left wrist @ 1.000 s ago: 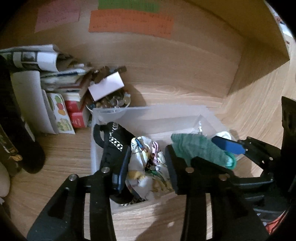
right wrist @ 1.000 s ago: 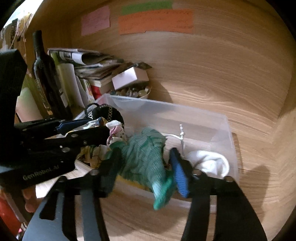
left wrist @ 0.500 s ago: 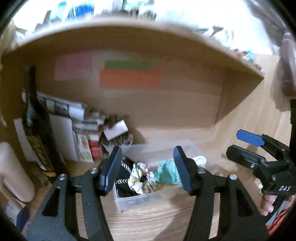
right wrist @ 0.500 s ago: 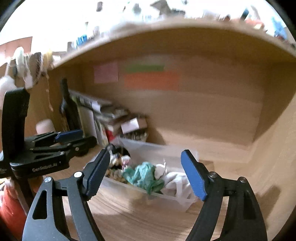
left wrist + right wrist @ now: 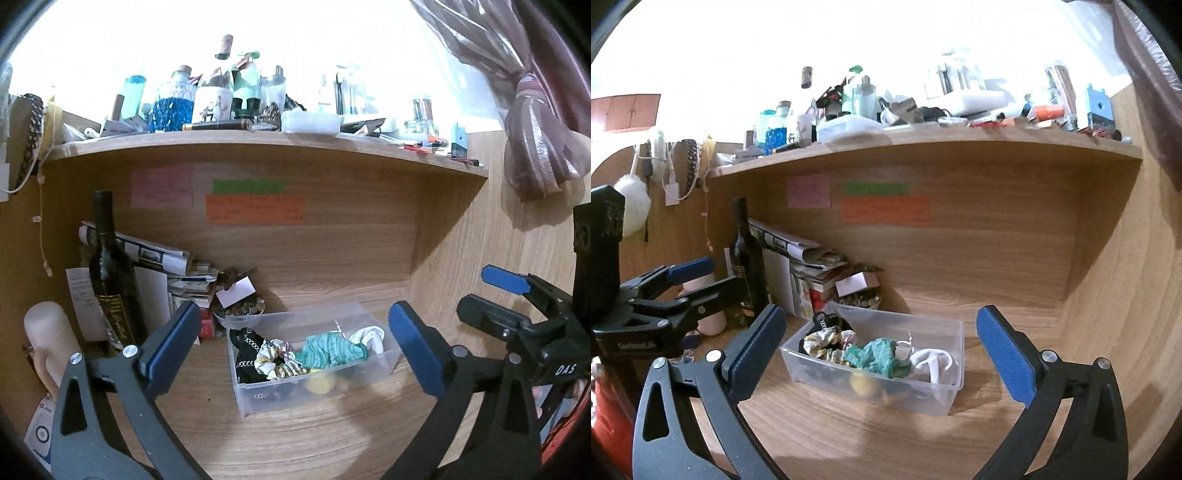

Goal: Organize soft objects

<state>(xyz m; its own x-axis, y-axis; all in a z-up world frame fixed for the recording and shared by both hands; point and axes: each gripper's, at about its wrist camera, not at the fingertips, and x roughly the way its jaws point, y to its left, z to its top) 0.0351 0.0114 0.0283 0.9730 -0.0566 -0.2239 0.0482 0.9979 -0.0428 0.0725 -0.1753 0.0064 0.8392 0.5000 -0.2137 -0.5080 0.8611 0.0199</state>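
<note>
Left gripper (image 5: 293, 341): black two-finger clamp w/ blue pads, jaws spread wide, nothing between them; hangs above & in front of the bin. Also seen at left edge of right view (image 5: 698, 282).
Right gripper (image 5: 881, 349): same build, jaws spread wide, empty; bin framed between its fingers. Seen from the side at right of left view (image 5: 517, 299).
Clear rectangular plastic bin (image 5: 258, 397): sits on wooden desk surface (image 5: 295, 443) under a shelf, well apart from both grippers.
Bin contents, L to R: black fabric item w/ white-patterned band (image 5: 245, 354); floral cream scrunchie (image 5: 273, 356); crumpled teal-green knit cloth (image 5: 328, 352) near centre, lying over other items; white soft cloth (image 5: 369, 336) at right end, touching the green one. Yellow round object (image 5: 319, 384) low against front wall, blurred through plastic.
Same in right view: bin (image 5: 923, 395); green cloth (image 5: 879, 356); white cloth (image 5: 932, 363).
Surroundings: dark glass wine bottle (image 5: 110, 273) upright at left; stack of newspapers & booklets (image 5: 173, 266) beside it; pink, green, orange paper notes (image 5: 255, 208) on back panel; cluttered upper shelf (image 5: 258, 138) w/ jars & bottles.
</note>
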